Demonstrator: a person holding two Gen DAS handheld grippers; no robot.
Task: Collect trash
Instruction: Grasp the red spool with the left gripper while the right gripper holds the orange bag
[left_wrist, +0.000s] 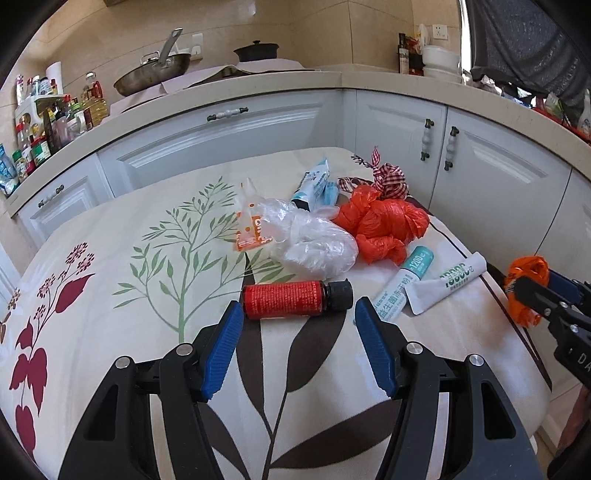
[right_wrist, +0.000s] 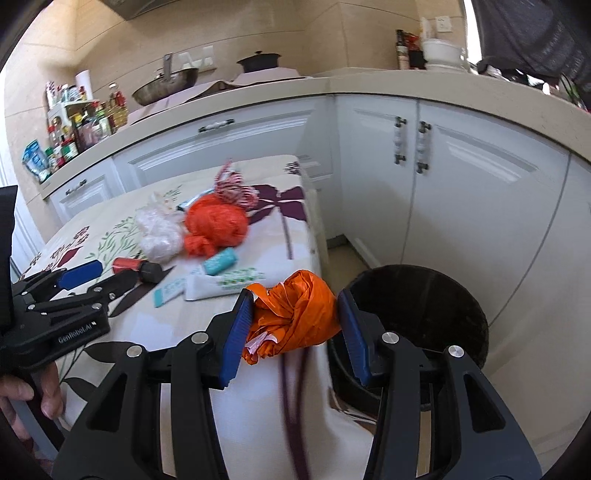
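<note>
A red bottle (left_wrist: 286, 304) with black cap lies on the cream, leaf-patterned tablecloth (left_wrist: 110, 240) beside orange bags (left_wrist: 380, 223).

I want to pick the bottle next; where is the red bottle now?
The red bottle lies on its side on the tablecloth, just ahead of the open left gripper, near the clear plastic bag.

The left wrist camera is looking low and close across the table (left_wrist: 92, 229) toward the cabinets (left_wrist: 229, 129); the right is hanging off its right edge, facing likewise, both sharing the trash pile (right_wrist: 216, 219).
</note>
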